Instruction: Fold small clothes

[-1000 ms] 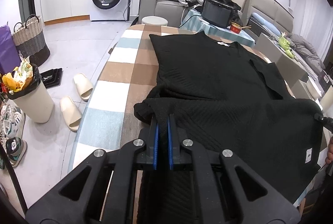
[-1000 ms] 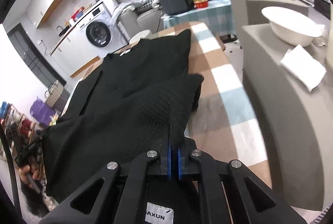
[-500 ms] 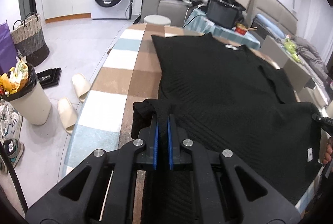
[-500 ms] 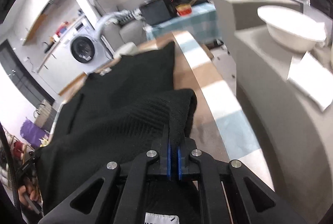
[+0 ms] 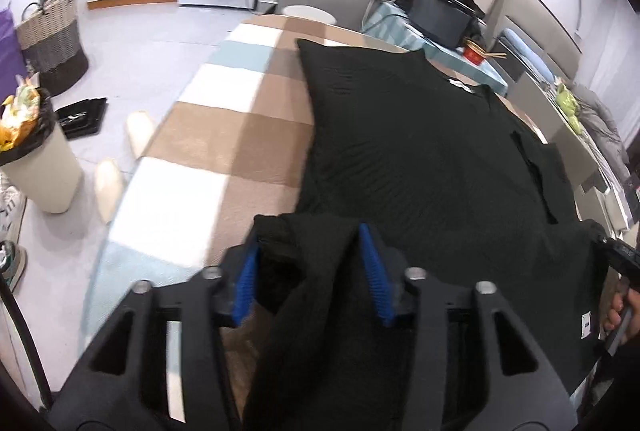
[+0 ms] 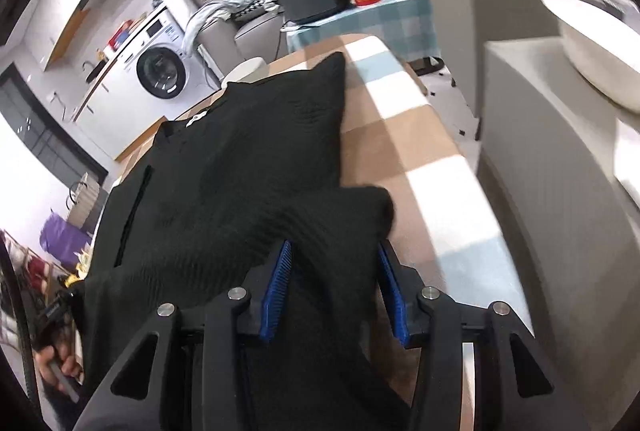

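a black ribbed knit top (image 5: 420, 151) lies spread flat over a checked brown, white and pale-blue tablecloth, neckline with white label at the far end. its near hem is folded back over the body, bunched and slightly lifted at both corners.

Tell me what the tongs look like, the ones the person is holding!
Both are black plastic frames with triangle-shaped holes and round silver screws. The left tongs and right tongs each have two bright blue ribbed pads inside the fingers. A thin black cable curves past the left one.
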Demonstrator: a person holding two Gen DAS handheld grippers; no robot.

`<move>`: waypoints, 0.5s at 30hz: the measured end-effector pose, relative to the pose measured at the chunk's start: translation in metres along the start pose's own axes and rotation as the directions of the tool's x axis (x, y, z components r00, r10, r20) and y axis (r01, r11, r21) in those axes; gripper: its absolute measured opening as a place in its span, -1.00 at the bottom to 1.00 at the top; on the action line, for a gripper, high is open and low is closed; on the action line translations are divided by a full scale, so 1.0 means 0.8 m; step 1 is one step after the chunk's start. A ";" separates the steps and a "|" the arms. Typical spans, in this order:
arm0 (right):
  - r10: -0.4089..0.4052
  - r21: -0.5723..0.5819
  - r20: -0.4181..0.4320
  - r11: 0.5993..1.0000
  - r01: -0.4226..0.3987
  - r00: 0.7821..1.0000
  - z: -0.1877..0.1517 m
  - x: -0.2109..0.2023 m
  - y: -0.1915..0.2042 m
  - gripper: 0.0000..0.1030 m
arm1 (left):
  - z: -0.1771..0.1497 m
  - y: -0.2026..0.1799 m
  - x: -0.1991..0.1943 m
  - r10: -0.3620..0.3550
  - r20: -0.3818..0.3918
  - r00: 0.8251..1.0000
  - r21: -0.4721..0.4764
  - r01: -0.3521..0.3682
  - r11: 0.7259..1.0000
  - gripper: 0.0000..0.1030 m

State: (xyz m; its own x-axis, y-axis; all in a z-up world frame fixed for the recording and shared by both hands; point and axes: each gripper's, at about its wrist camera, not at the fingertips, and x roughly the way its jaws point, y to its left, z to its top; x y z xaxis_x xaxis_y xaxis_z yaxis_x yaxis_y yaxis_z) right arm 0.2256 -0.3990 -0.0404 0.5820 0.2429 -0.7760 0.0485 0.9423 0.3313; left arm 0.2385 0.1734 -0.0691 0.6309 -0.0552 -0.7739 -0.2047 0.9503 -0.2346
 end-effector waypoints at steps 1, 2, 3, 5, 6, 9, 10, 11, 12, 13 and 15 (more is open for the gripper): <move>-0.003 -0.014 -0.003 1.000 0.003 1.000 0.002 0.006 0.004 -0.26 | 0.001 -0.004 0.007 -0.006 -0.011 1.000 0.015 0.006 1.000 -0.47; -0.007 -0.022 -0.009 1.000 0.006 1.000 0.003 0.011 0.008 -0.33 | 0.002 -0.007 0.010 -0.011 -0.016 1.000 0.026 0.012 1.000 -0.58; -0.009 -0.030 -0.011 1.000 0.008 1.000 0.005 0.013 0.012 -0.41 | 0.001 -0.012 0.013 -0.006 -0.017 1.000 0.044 0.007 0.999 -0.59; -0.028 -0.053 -0.021 0.998 0.026 0.999 0.005 0.018 0.018 -0.48 | -0.001 -0.020 0.012 0.008 -0.016 1.000 0.084 -0.006 0.996 -0.63; -0.027 -0.056 -0.021 0.998 0.026 0.999 0.003 0.018 0.020 -0.51 | -0.002 -0.022 0.011 0.010 -0.019 1.000 0.094 -0.008 0.996 -0.64; -0.024 -0.059 -0.031 0.998 0.022 0.999 -0.003 0.016 0.021 -0.55 | -0.010 -0.023 0.007 0.011 -0.030 0.999 0.107 -0.008 0.994 -0.64; -0.015 -0.061 -0.041 0.998 0.013 0.999 -0.007 0.014 0.022 -0.55 | -0.013 -0.023 0.003 0.011 -0.032 0.999 0.109 -0.008 0.994 -0.64; -0.014 -0.065 -0.047 0.998 0.011 0.999 -0.009 0.013 0.022 -0.56 | -0.016 -0.022 -0.001 0.012 -0.033 0.999 0.110 -0.008 0.994 -0.64; -0.015 -0.064 -0.052 0.998 0.011 0.999 -0.011 0.010 0.023 -0.56 | -0.019 -0.021 -0.003 0.013 -0.033 0.999 0.107 -0.009 0.994 -0.64; -0.015 -0.066 -0.056 0.998 0.011 0.998 -0.015 0.007 0.024 -0.56 | -0.020 -0.020 -0.004 0.012 -0.031 0.999 0.101 -0.009 0.995 -0.63; -0.013 -0.064 -0.052 0.998 0.010 0.999 -0.016 0.005 0.022 -0.55 | -0.020 -0.018 -0.006 0.020 -0.030 0.999 0.096 -0.017 0.995 -0.55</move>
State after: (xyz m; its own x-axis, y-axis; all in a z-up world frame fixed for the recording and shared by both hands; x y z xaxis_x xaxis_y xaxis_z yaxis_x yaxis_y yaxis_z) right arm 0.2187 -0.3785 -0.0444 0.5380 0.2419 -0.8075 0.0021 0.9575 0.2883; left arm 0.2265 0.1554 -0.0715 0.6035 -0.0451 -0.7961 -0.1425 0.9762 -0.1633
